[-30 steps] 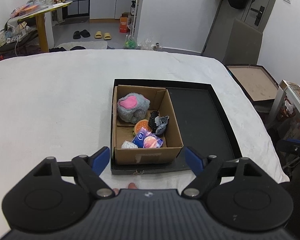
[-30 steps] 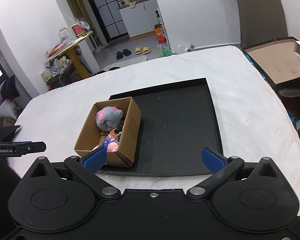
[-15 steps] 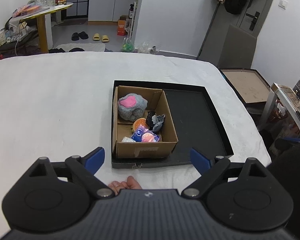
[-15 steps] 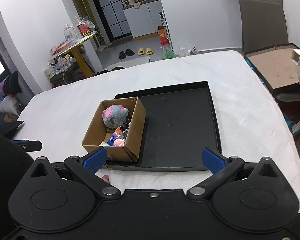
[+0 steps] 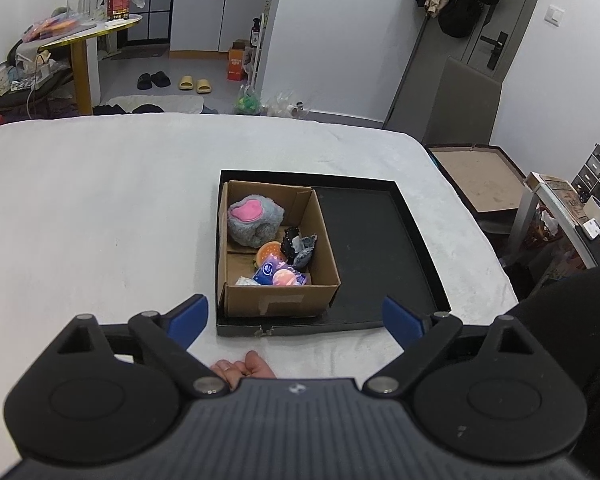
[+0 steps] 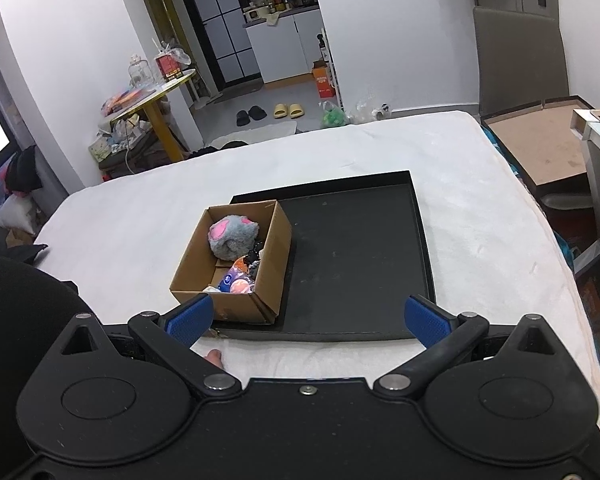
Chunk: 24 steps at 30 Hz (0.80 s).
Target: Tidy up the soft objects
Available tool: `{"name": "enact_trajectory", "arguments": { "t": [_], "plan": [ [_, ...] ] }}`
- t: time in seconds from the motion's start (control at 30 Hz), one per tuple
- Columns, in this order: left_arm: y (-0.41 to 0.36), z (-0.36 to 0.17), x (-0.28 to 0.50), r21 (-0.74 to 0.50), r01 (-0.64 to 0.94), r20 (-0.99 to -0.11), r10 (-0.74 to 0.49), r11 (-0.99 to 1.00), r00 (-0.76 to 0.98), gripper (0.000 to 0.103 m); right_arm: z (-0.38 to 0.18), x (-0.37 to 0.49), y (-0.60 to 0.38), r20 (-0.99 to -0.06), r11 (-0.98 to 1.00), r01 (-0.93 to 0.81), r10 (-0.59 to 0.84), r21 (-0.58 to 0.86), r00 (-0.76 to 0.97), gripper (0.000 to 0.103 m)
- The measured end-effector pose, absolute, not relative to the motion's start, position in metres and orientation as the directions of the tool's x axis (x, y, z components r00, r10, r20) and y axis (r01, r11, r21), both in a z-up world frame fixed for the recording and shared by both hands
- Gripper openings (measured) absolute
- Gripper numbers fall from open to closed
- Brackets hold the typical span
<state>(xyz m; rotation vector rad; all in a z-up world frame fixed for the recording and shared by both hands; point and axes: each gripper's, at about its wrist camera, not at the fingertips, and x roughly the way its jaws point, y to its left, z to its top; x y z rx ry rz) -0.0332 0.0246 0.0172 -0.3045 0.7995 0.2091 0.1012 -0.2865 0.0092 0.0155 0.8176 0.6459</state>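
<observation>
A cardboard box (image 5: 280, 304) stands in the left part of a black tray (image 5: 380, 248) on the white bed. In the box lie a grey plush with a pink patch (image 5: 254, 218), an orange ball (image 5: 270, 253), a black and grey soft piece (image 5: 300, 246) and a blue and pink packet (image 5: 280, 278). The box (image 6: 236, 308), the plush (image 6: 232, 236) and the tray (image 6: 360, 256) also show in the right wrist view. My left gripper (image 5: 296, 318) is open and empty, held back above the bed's near edge. My right gripper (image 6: 308, 318) is open and empty too.
The white bed (image 5: 100, 200) spreads wide to the left of the tray. A flat cardboard lid (image 5: 476, 176) lies beside the bed on the right, next to a shelf with drawers (image 5: 580, 216). A yellow table (image 5: 88, 36) stands far left.
Both grippers have drawn back and risen from the tray, so the box looks smaller and farther. Both stay open and empty. The objects in the box have not moved.
</observation>
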Motion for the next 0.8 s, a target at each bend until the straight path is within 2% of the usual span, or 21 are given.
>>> {"name": "enact_trajectory", "arguments": {
  "t": [0.8],
  "plan": [
    [0.0245,0.0199,-0.0434,-0.242,-0.304,-0.723,0.038,0.922,0.690,0.093,0.0143,0.0981,-0.2975,-0.670,0.817,-0.508,0.541,0.273,0.508,0.103]
  ]
}}
